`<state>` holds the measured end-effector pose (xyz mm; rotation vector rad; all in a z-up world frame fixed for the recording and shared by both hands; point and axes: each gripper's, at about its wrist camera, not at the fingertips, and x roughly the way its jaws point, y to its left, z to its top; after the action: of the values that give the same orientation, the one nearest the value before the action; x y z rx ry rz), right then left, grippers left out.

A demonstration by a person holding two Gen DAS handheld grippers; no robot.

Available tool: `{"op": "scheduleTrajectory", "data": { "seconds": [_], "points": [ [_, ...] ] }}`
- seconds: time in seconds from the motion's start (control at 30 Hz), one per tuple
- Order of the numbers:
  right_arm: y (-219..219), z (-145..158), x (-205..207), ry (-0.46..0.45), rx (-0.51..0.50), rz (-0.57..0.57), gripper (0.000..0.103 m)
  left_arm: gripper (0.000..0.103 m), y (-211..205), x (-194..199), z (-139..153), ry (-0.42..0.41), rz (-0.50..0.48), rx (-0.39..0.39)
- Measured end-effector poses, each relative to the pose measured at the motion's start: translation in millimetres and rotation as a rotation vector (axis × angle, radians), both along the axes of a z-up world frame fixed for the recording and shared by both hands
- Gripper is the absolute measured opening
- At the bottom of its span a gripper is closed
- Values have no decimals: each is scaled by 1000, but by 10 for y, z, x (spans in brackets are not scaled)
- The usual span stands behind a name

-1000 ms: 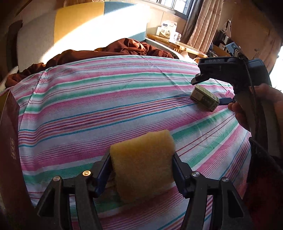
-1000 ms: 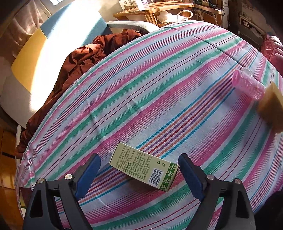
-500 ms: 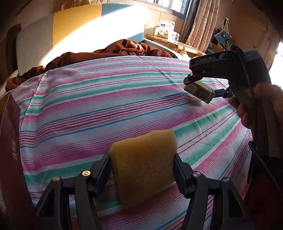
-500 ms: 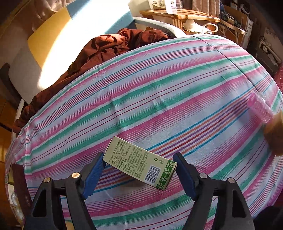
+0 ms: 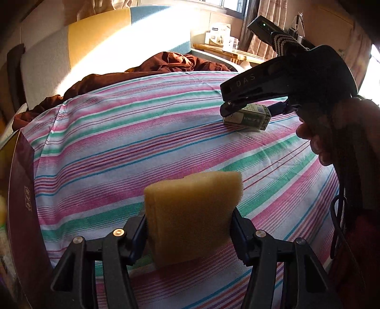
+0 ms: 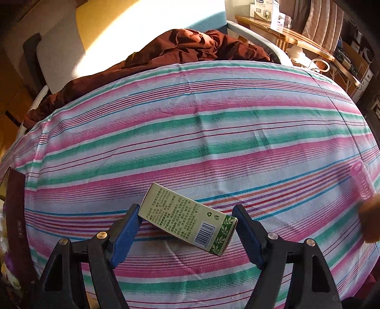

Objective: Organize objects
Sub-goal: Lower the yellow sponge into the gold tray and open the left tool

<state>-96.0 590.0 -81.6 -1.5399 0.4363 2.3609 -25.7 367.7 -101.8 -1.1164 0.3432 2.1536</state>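
I am working in a home bedroom: a bed under a striped sheet [image 6: 190,133], a crumpled brown blanket [image 6: 185,50], a padded headboard [image 5: 99,40], a curtained window [image 5: 263,21] and a wooden side table [image 6: 292,35].

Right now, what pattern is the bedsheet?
Pink, green and white stripes on the bedsheet, clearest in the right wrist view.

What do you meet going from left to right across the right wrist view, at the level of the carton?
Dark red box → green and white carton between the right hand-held gripper's blue pads → pink ribbed roller at the right edge.
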Motion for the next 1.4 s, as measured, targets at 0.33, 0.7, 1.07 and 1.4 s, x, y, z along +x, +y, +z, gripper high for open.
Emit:
{"op": "scheduleTrajectory", "data": {
  "seconds": [0.33,0.7,1.07,1.4],
  "points": [
    [-398,-53,-87,-10,-20,187,79,51,-91,70,49,-14,6,-34],
    [-626,-101,-103,-10,-27,277,79,51,-393,229,392,45,42,-4],
    [-633,-178,-114,-28,-1,280,77,51,-775,327,884,174,99,41],
    [-741,-252,-79,-41,47,294,76,52,-1280,132,955,185,217,58]
  ]
}}
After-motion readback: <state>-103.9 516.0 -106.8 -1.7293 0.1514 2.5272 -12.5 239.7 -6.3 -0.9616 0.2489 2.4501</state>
